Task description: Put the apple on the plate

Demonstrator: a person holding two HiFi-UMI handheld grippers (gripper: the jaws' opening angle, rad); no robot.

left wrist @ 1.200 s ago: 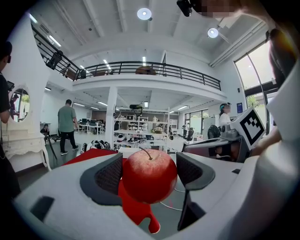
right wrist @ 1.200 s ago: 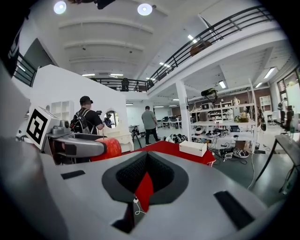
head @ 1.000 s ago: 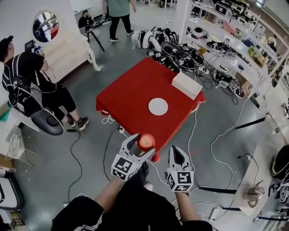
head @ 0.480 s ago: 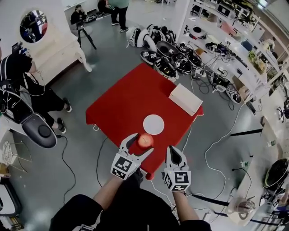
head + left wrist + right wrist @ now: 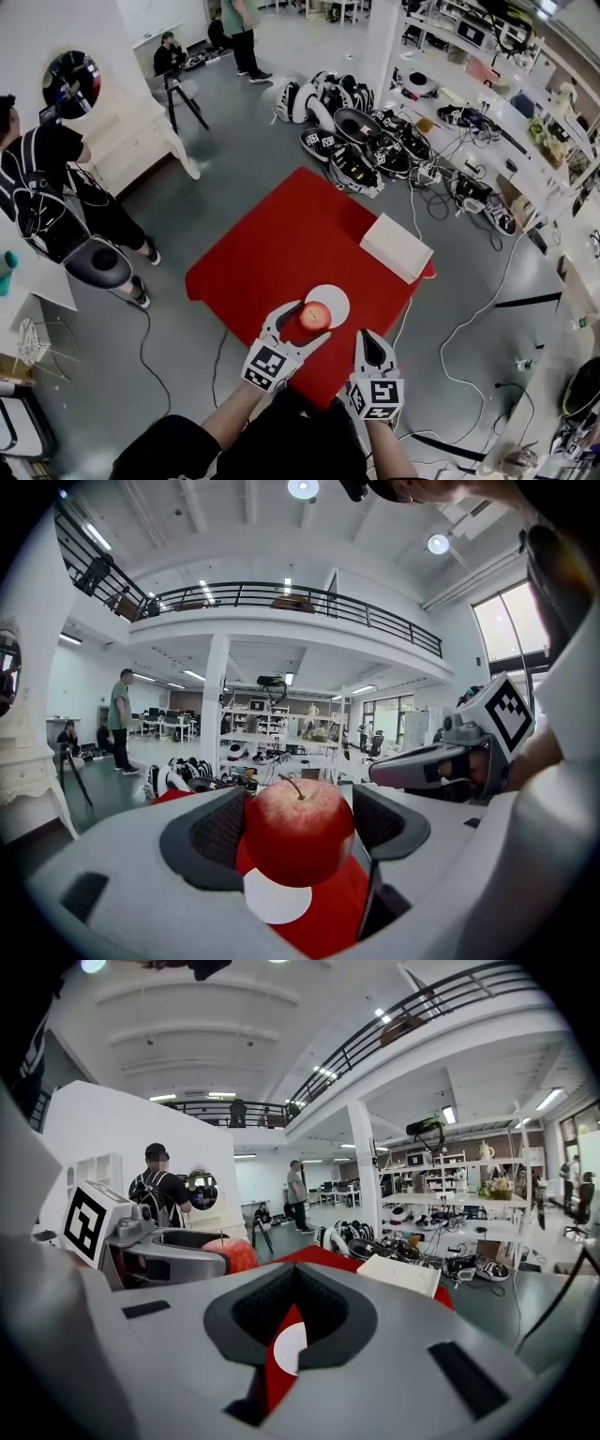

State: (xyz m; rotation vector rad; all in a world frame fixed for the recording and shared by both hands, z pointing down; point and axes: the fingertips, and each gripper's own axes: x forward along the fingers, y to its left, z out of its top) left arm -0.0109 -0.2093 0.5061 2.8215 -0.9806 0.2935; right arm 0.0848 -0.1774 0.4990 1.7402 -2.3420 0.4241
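A red apple [image 5: 314, 316] [image 5: 298, 830] is held in my left gripper [image 5: 302, 324] [image 5: 298, 825], which is shut on it. In the head view the apple hangs over the near edge of the white plate [image 5: 334, 298], hiding part of it. The plate [image 5: 272, 899] lies on the red table [image 5: 291, 248], below and just beyond the apple. To the right, my right gripper [image 5: 371, 339] [image 5: 292, 1324] is shut and holds nothing, level with the table's near corner. Through its narrow gap a sliver of plate [image 5: 291, 1346] shows. The apple [image 5: 232, 1255] appears to its left.
A white box [image 5: 400, 247] lies on the table's right corner. Helmets and gear [image 5: 361, 141] are heaped on the floor beyond the table, with cables [image 5: 469, 319] to the right. A person in black [image 5: 56, 187] sits at the left by a round stool [image 5: 98, 264].
The table and plate have come closer in view. My left gripper has carried the apple from off the table's near corner to over the plate's near edge. The right gripper followed alongside.
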